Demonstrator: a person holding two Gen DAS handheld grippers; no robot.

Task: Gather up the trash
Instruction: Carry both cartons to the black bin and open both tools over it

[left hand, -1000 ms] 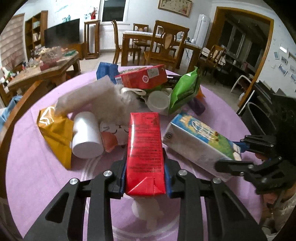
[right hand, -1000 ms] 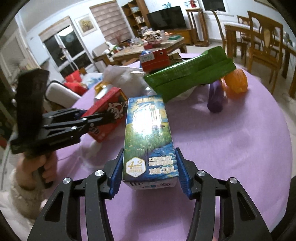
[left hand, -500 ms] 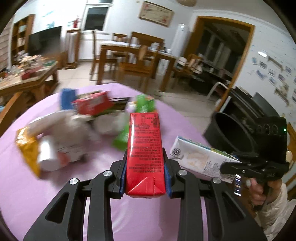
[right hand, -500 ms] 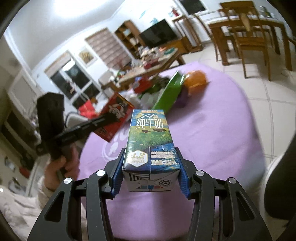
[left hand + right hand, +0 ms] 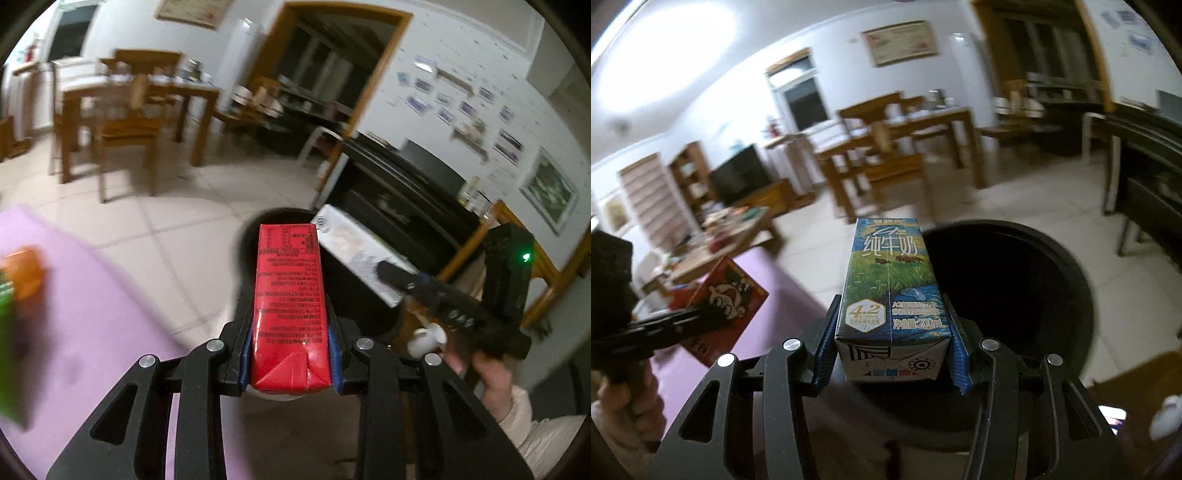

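My left claw (image 5: 290, 354) is clenched on a red carton (image 5: 289, 314) at the centre of the frame, its far end over the dark bin (image 5: 255, 236). My right claw (image 5: 892, 350) grips a milk carton (image 5: 892, 291) — the black bin mouth (image 5: 1015, 295) sits right of centre, the purple table (image 5: 768, 295) lower left.

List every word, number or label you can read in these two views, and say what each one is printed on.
"纯牛奶": front of the blue-and-green milk carton held in the right gripper.
"4.2": hexagonal badge on the same carton.
"200mL": lower right of the same carton; the words before it are too blurred to read.
Red drink carton in the left gripper: dense print, too small to read.
Wall pictures: unreadable.
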